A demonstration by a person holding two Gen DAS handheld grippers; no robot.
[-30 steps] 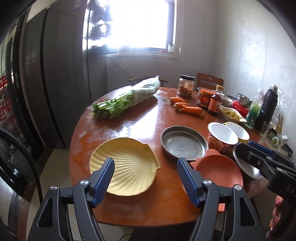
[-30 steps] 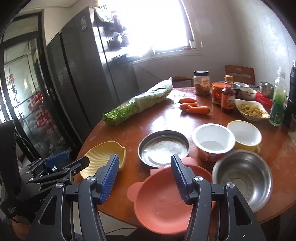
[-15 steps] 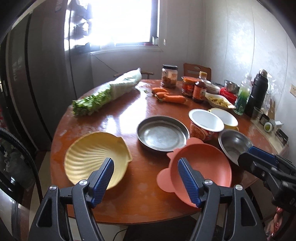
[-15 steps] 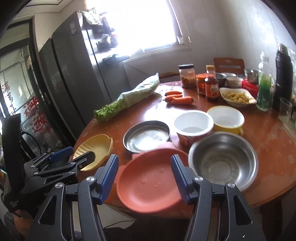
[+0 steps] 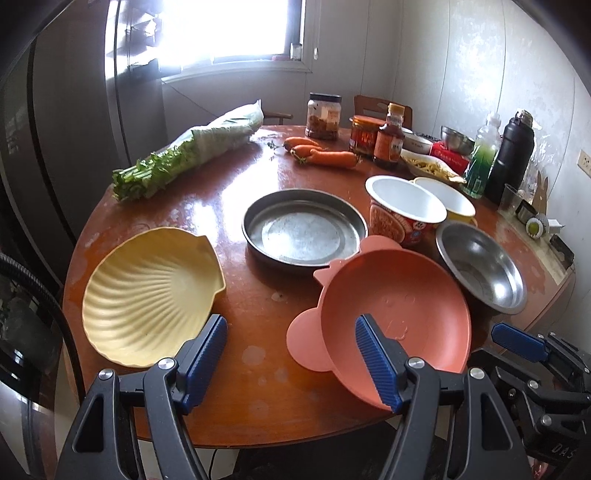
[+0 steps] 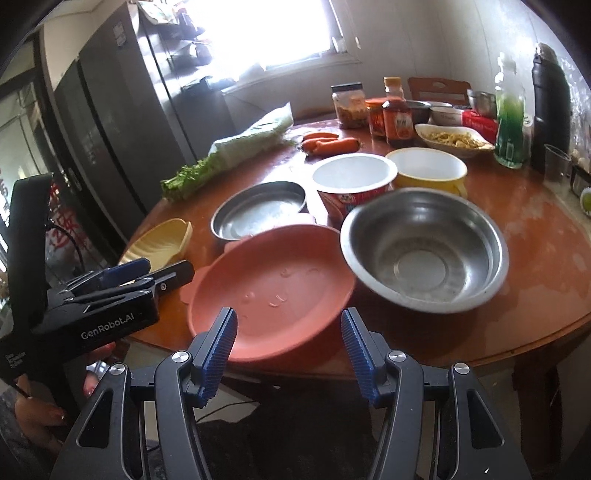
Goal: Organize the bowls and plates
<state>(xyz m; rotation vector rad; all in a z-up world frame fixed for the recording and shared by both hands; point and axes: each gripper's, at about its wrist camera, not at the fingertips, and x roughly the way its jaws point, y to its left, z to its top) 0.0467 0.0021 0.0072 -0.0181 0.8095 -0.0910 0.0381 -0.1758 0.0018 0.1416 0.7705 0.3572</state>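
both the left gripper (image 5: 291, 363) and right gripper (image 6: 289, 350) hung wide open and empty-handed near the pink bowl (image 6: 266, 295) at the table (image 5: 258, 387) edge.

Black gripper frames, silver screws, ribbed blue fingers (image 5: 376, 365); white "GenRobot.AI" marking.

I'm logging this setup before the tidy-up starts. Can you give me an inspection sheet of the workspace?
Surface: round wooden table, glossy, pale smudges.
Job's things: shell plate, metal pan, pink bowl, steel bowl, noodle cup, yellow bowl, all separate.
Clutter: greens, carrots, jars, flask.
Grippers: left gripper and right gripper open, holding nothing.
Cables: black hose, left.
Surroundings: window, fridge, chair.
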